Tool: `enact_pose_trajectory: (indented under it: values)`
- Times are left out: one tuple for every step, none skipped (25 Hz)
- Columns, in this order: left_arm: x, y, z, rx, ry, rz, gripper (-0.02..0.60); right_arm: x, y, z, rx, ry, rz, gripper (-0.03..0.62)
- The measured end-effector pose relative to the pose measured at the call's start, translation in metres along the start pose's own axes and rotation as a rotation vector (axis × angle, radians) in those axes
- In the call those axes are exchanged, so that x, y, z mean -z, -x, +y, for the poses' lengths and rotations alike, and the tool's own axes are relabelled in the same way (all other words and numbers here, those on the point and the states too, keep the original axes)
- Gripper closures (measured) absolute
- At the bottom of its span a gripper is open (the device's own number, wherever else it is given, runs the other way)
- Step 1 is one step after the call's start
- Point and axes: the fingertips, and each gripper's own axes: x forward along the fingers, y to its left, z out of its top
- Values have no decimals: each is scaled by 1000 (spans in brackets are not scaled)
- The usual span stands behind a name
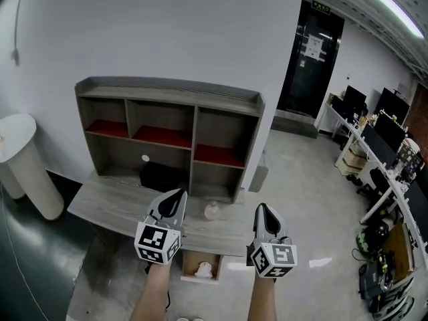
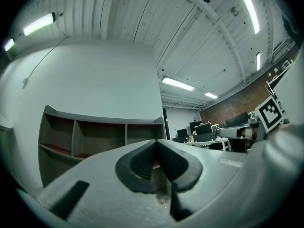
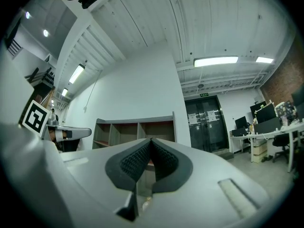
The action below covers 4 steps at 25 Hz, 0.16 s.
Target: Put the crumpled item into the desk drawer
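A grey desk point(image 1: 114, 209) carries a shelf unit point(image 1: 167, 136) with red-lined compartments. On the desktop, near the front, sits a pale crumpled item point(image 1: 211, 210). Below the front edge a small drawer point(image 1: 188, 265) stands open, and a white crumpled lump point(image 1: 204, 270) lies inside it. My left gripper point(image 1: 179, 194) hovers above the desk, just left of the pale item, jaws shut and empty. My right gripper point(image 1: 261, 208) hangs off the desk's right end, also shut with nothing in it. Both gripper views look up over closed tips point(image 2: 156, 141) point(image 3: 151, 140) toward the shelf unit and ceiling.
A black box point(image 1: 160, 176) lies on the desk under the shelves. A white round pedestal point(image 1: 27, 159) stands at the left. Office desks with monitors point(image 1: 384, 146) line the right side, and a dark double door point(image 1: 311, 52) is at the back.
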Motion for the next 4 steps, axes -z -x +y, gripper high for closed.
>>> enact_pose_trajectory:
  values:
    - [1,-1,-1,2,0,2,581,1,0,-2,2,0,2,583]
    - [2,-3,-2,3,0,4,581,1,0,-4,3,0,3,583]
    - [3,-4,-3,4,-1,7,581,2,0,-6,5,0,4,583]
    - [5,-6,-3,5,-1,9,581,3,-1,-8,7,0,5,583]
